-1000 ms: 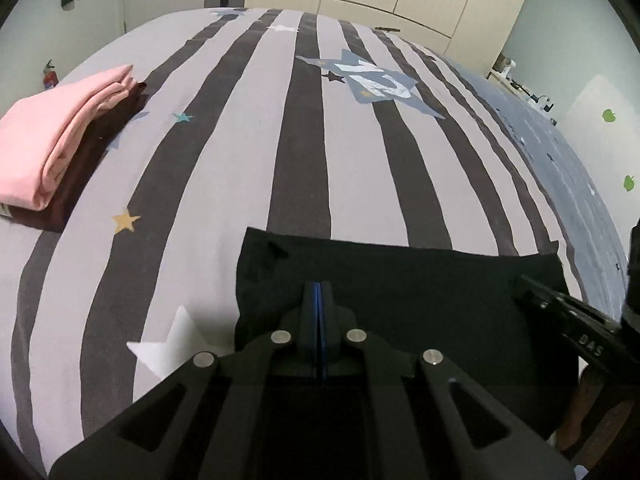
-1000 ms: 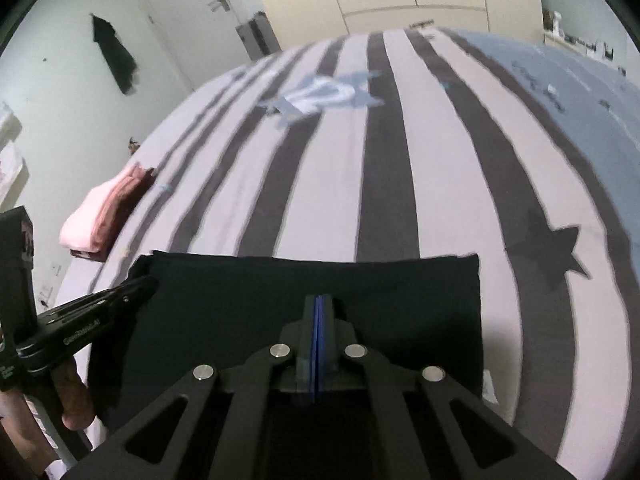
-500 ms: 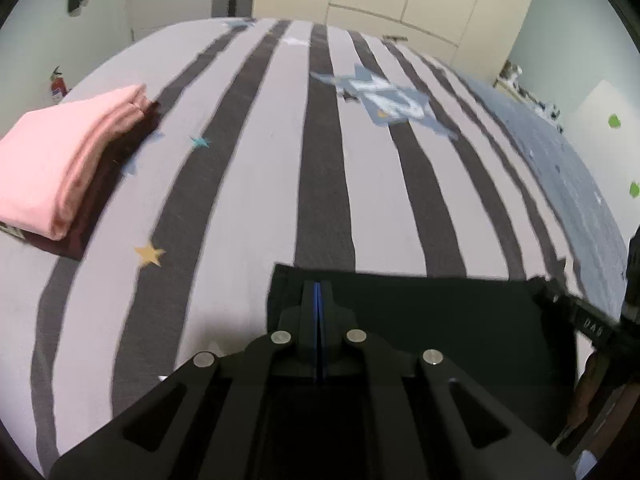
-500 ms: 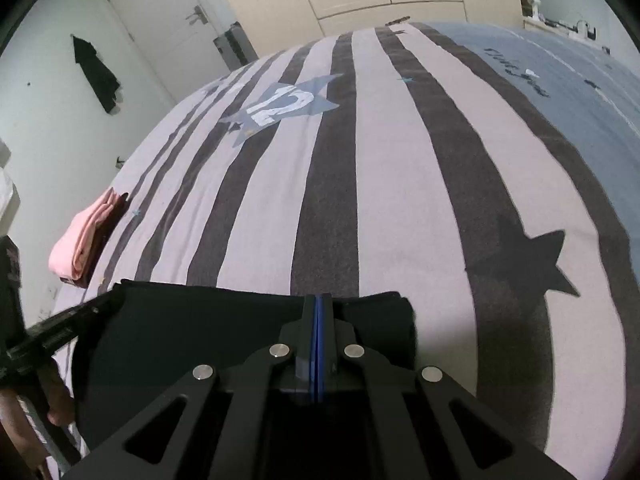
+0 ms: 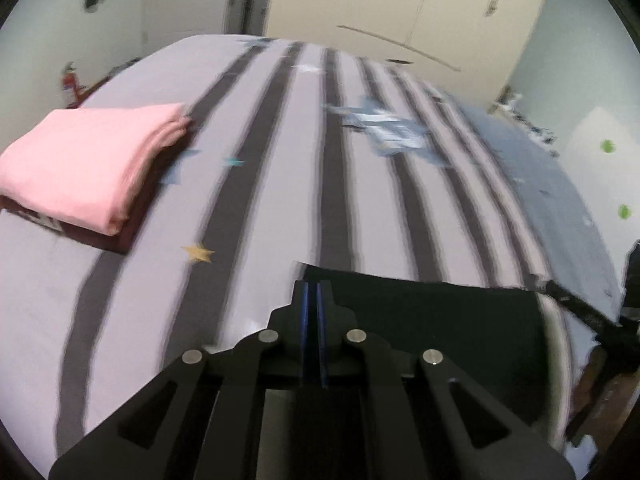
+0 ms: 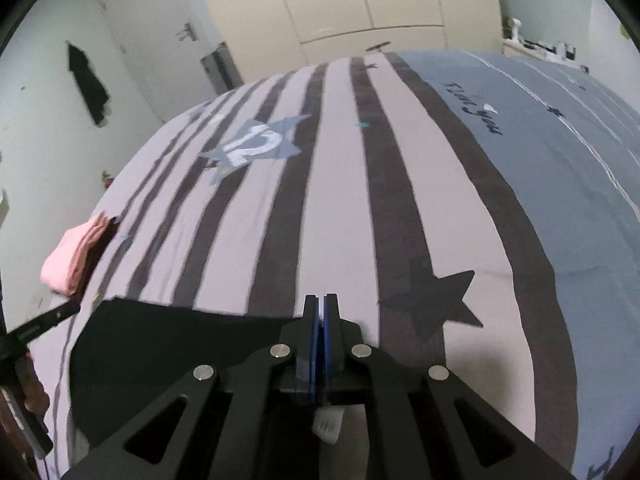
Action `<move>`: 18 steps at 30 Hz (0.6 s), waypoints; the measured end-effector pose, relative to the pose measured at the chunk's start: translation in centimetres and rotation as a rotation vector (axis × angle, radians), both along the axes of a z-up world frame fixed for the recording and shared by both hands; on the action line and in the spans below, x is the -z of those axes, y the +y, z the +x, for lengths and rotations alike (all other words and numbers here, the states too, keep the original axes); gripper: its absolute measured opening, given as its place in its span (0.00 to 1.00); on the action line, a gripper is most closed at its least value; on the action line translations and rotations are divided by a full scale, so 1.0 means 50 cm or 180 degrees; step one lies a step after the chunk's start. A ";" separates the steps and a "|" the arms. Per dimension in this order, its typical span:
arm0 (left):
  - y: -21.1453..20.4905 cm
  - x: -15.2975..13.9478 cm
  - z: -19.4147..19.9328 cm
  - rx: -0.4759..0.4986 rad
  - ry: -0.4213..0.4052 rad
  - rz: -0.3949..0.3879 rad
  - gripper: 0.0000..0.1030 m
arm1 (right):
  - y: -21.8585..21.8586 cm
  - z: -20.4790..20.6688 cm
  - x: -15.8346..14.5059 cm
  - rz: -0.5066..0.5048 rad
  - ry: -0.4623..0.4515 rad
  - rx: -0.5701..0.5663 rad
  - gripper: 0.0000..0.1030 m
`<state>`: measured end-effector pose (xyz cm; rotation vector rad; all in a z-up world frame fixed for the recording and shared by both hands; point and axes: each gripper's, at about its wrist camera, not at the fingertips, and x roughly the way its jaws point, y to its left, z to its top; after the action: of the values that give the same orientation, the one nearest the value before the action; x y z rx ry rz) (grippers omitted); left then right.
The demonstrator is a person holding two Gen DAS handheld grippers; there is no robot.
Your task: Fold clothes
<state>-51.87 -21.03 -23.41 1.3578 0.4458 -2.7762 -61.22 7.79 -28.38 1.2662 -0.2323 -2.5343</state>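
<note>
Right now, two hand-held grippers work a black garment (image 5: 432,320) on a bed covered by a striped bedspread (image 5: 344,168) with grey and dark bands and small stars. Seen from the left wrist camera, the left gripper (image 5: 313,292) has its blue-lined jaws pressed together, pinching the garment's near left corner; the cloth stretches away to the right as a flat dark sheet, its far edge lying across the stripes. Seen from the right wrist camera, the right gripper (image 6: 321,308) is likewise clamped tight on the garment's right corner, and a small white label (image 6: 327,426) hangs just below its jaws. The dark cloth spreads leftward from there toward the other tool, which shows at the picture's left edge with part of a hand behind it. A folded pink garment (image 5: 80,164) sits on a darker folded piece near the bed's left side, well apart from the black one. My judgement is that a fold is under way, with both corners held. The risks: thin fabric could slip from either pinch if one hand pulls harder than the other, the edge could sag or bunch in the middle, and uneven travel would land the corners askew, leaving a crooked fold. The left view is blurred, so fine creases cannot be judged.
</note>
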 end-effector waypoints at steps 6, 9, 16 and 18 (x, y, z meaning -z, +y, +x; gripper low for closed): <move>0.125 -0.004 0.021 0.0510 -0.0001 0.0195 0.02 | -0.078 0.109 -0.020 -0.0255 -0.0117 -0.0363 0.02; 0.170 0.008 0.020 0.0665 -0.0032 0.0289 0.02 | -0.117 0.142 -0.011 -0.0384 -0.0199 -0.0521 0.02; 0.157 0.099 -0.024 0.0554 -0.0305 0.0441 0.01 | -0.159 0.130 0.068 -0.0380 -0.0401 -0.0495 0.00; 0.148 0.089 -0.026 0.0493 -0.0282 0.0363 0.01 | -0.153 0.124 0.076 -0.0354 -0.0380 -0.0477 0.00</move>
<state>-53.19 -13.65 -27.86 1.5981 0.5242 -2.8356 -55.01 0.12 -32.20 1.3405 -0.2886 -2.2910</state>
